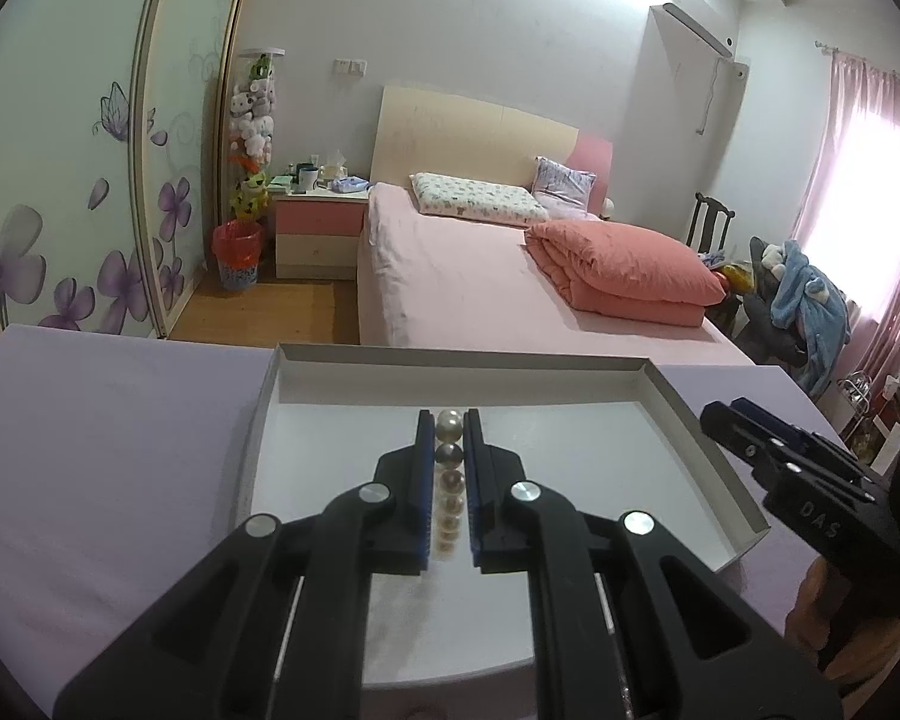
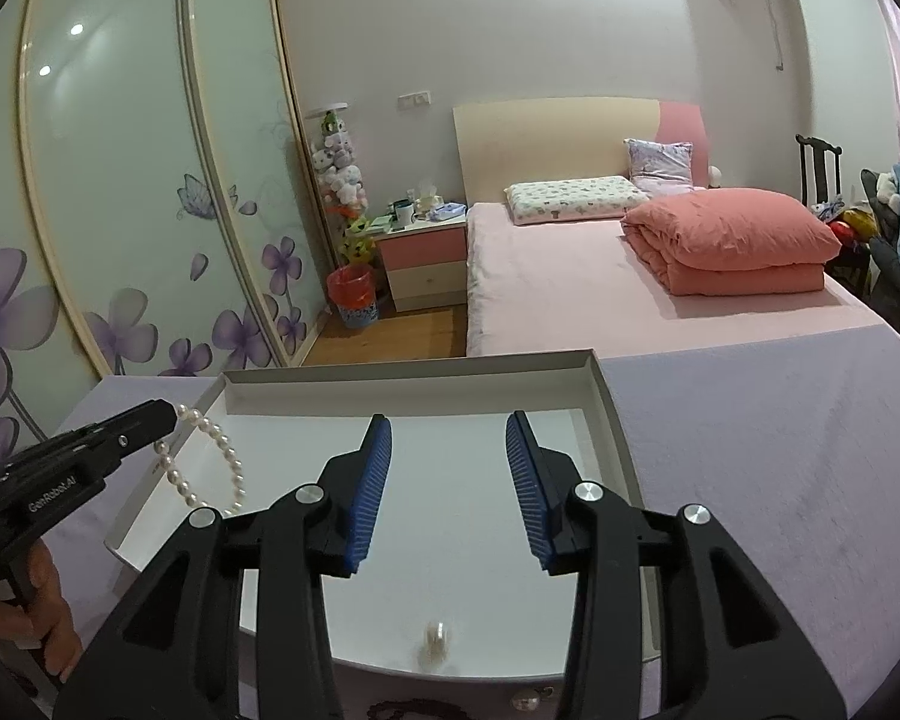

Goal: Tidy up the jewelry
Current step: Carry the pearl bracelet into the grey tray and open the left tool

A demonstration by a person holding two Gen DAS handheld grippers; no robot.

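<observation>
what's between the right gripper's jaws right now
Nothing. In the right wrist view the right gripper stands open over bare floor of the white tray. The pearl bracelet hangs from the left gripper.

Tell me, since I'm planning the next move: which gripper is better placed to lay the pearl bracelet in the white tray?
Probably the left gripper: it is shut on the pearl bracelet over the white tray. The right gripper is open and empty.

Near the white tray [image 2: 606,402], a blurred pearl piece [image 2: 437,639] lies below the right gripper [image 2: 449,480]; dark beads [image 2: 402,709] and another pearl item [image 2: 525,703] are cut off by the picture's bottom edge, their kind unclear.
</observation>
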